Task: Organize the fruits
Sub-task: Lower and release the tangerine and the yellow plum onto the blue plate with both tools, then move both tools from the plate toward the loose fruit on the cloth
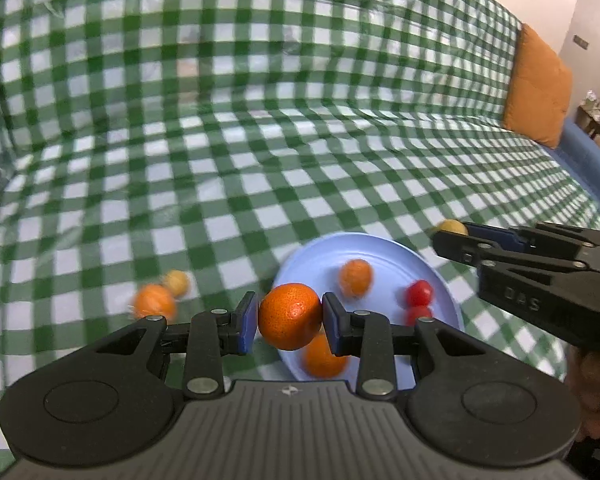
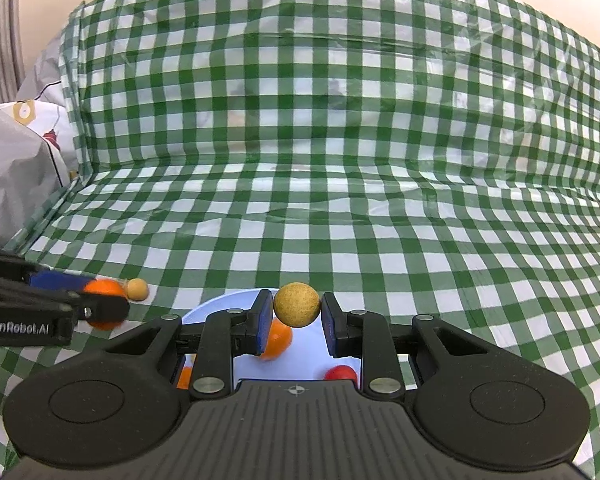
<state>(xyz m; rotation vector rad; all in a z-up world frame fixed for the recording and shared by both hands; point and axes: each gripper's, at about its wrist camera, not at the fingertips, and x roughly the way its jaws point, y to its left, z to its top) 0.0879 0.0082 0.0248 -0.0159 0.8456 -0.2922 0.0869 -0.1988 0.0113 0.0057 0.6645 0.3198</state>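
The left gripper (image 1: 290,317) was clamped on an orange (image 1: 290,316), held above the near edge of a light-blue plate (image 1: 384,248). The right gripper (image 2: 297,308) was closed on a small tan ball-shaped fruit (image 2: 297,305), also above the plate. On the plate lay two more oranges (image 1: 355,278) and two red fruits (image 1: 419,293). Another orange (image 1: 155,301) and a tan fruit (image 1: 176,282) rested together on the green checked cloth (image 1: 260,160), left of the plate.
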